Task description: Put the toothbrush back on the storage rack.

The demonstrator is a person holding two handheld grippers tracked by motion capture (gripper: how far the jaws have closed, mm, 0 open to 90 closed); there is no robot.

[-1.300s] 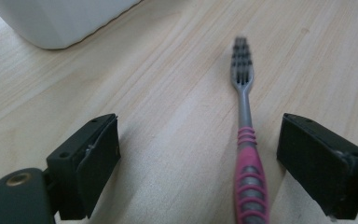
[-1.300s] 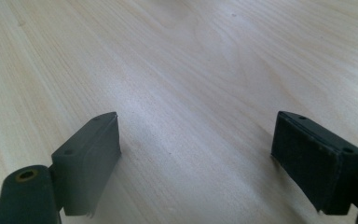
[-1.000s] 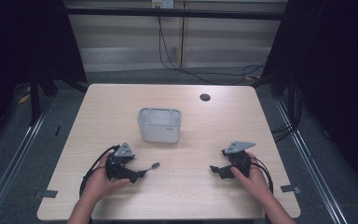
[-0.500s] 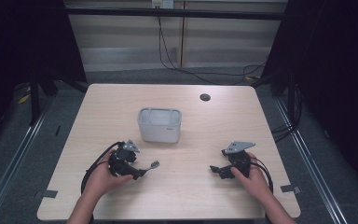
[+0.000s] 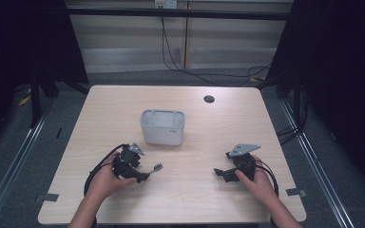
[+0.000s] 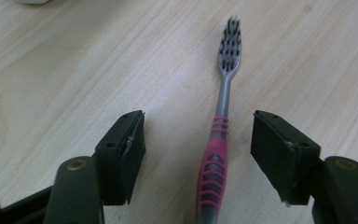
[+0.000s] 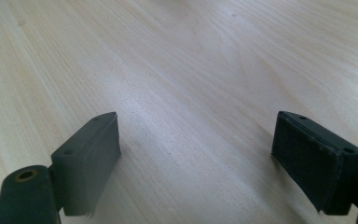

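Pink-handled toothbrush (image 6: 218, 140) lies flat on the wooden surface (image 5: 209, 199), between the spread jaws of the left hand-held gripper (image 6: 198, 149), touching neither pad; its bristled head points away from the hand. Off to the right, the right hand-held gripper (image 7: 196, 154) sits low over bare wood, jaws wide apart. Farther back, mid-surface, stands a pale grey tub (image 5: 163, 127); I cannot tell what is inside. Beyond it, a small dark round hole (image 5: 209, 99).

A toothbrush (image 6: 220, 140) lies on the table (image 5: 209, 133), near a container (image 5: 163, 127) behind it.
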